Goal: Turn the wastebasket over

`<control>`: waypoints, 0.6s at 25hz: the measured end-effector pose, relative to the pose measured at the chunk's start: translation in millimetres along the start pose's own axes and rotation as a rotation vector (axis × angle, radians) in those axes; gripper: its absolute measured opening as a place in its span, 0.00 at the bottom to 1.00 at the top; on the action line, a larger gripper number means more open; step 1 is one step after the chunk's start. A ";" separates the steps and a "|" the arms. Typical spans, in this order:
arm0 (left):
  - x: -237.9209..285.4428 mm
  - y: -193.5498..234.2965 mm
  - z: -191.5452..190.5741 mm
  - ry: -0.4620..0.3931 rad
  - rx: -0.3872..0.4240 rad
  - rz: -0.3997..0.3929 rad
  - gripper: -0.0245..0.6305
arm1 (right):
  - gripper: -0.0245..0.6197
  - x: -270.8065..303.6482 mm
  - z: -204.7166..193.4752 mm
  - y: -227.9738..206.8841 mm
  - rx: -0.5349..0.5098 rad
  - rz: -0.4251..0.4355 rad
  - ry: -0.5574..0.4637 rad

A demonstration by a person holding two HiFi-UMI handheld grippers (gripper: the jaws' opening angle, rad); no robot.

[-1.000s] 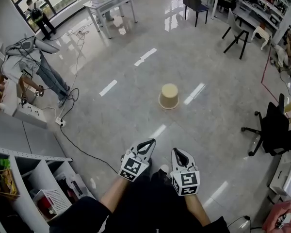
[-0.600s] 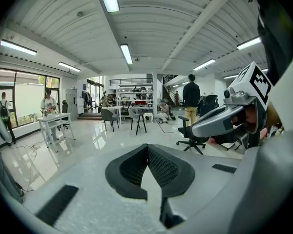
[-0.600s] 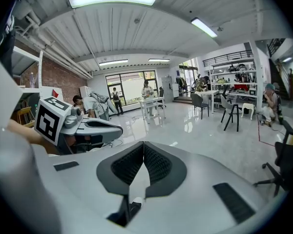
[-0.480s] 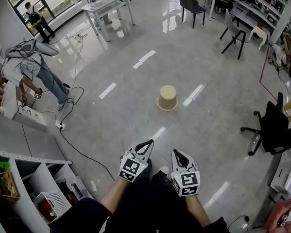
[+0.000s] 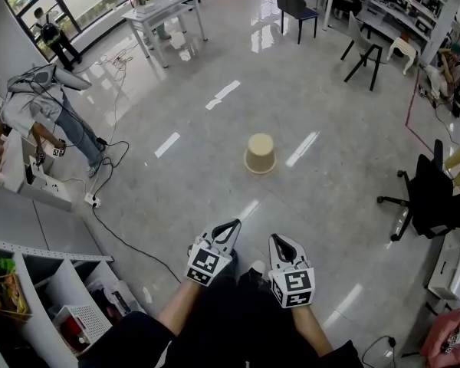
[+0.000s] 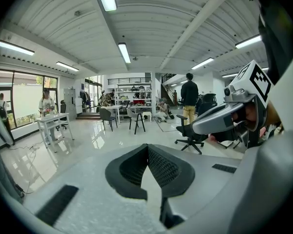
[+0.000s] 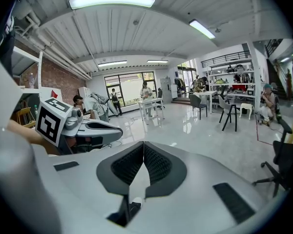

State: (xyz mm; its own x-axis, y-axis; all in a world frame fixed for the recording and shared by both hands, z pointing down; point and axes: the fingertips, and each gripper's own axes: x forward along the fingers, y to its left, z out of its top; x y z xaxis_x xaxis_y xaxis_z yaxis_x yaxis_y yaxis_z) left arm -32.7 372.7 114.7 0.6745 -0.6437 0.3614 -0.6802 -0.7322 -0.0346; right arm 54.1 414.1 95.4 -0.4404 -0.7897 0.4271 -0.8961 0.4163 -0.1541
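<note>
A beige wastebasket [image 5: 260, 153] stands mouth-down on the glossy floor, its narrower bottom facing up, in the middle of the head view. Both grippers hover close to my body, well short of the basket. My left gripper [image 5: 231, 225] is shut with nothing between its jaws; in its own view, the left gripper [image 6: 147, 146] has its pads meeting. My right gripper [image 5: 279, 238] is likewise shut and empty, and the right gripper [image 7: 143, 144] shows its tips touching in its own view. Neither gripper view shows the basket.
A person [image 5: 42, 106] bends over at the left, with cables [image 5: 111, 225] trailing across the floor. A black office chair [image 5: 429, 198] stands at the right. A white table [image 5: 157, 6] and chairs [image 5: 295, 6] are far back. Shelving [image 5: 54, 282] fills the lower left.
The head view has drifted slightly, so the basket sits a little higher and further left in the picture. Both grippers stay shut and almost still.
</note>
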 end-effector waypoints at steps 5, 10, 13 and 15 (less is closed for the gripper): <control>-0.5 -5.6 -4.5 0.013 0.003 -0.001 0.05 | 0.05 -3.9 -3.6 2.0 -0.001 0.011 -0.003; -5.0 -7.1 -8.1 0.023 0.002 0.004 0.05 | 0.05 -2.4 -7.6 5.6 0.000 0.022 0.008; -9.0 0.3 -12.1 0.024 -0.015 0.010 0.05 | 0.05 4.1 -8.6 12.5 -0.001 0.029 0.017; -7.7 5.2 -14.3 0.028 -0.022 0.010 0.05 | 0.05 9.4 -8.5 13.9 -0.003 0.034 0.023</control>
State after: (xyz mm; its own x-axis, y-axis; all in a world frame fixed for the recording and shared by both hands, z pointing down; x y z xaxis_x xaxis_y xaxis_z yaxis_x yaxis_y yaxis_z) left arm -45.5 377.0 125.1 0.6593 -0.6447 0.3869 -0.6936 -0.7202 -0.0181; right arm 38.0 416.3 104.8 -0.4688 -0.7645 0.4424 -0.8806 0.4439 -0.1660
